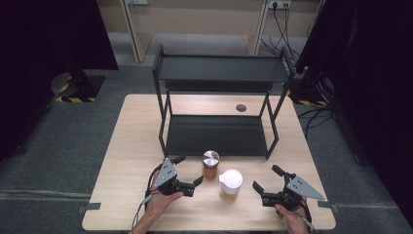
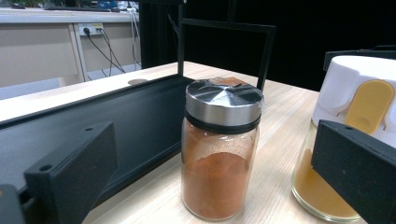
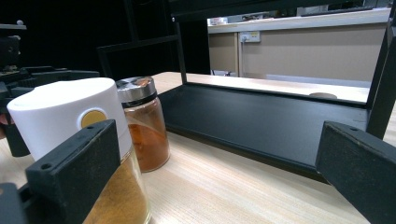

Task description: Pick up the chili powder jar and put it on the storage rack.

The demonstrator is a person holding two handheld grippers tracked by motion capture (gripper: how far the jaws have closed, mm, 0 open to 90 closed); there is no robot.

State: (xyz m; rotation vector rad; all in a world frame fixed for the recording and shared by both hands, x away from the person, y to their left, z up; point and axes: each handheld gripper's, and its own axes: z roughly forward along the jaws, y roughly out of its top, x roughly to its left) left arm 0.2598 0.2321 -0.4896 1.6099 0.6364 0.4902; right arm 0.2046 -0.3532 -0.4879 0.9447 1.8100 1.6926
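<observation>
On the near half of the wooden table (image 1: pixel 131 146), in front of the black two-tier rack (image 1: pixel 219 131), two spice jars are stood close together but apart.

Item 1: metal-lidded jar (image 1: pixel 210 165), glass, filled about two-thirds with reddish-brown powder; it stands upright just before the rack's lower shelf (image 2: pixel 116 116). It is framed between the jaws of the left gripper (image 1: pixel 187 173), which are spread wide and hold nothing.

Item 2: white-capped jar (image 1: pixel 230 185), glass, yellow-orange powder, cap with a yellow tab (image 2: pixel 369 105); it stands upright, nearer the person. The right gripper (image 1: pixel 268 184) is likewise spread and empty, set off to this jar's right.

Hazards, as judged: a tall, smooth glass jar could be tipped if one jaw meets it before the other. The white-capped jar could be knocked by the left gripper's outer jaw, since little room is left between the two jars. A grip taken on the lid alone might slip. The rack's edge could be struck on lifting.

Markings: no label, brand or legible writing is found on either jar.
</observation>
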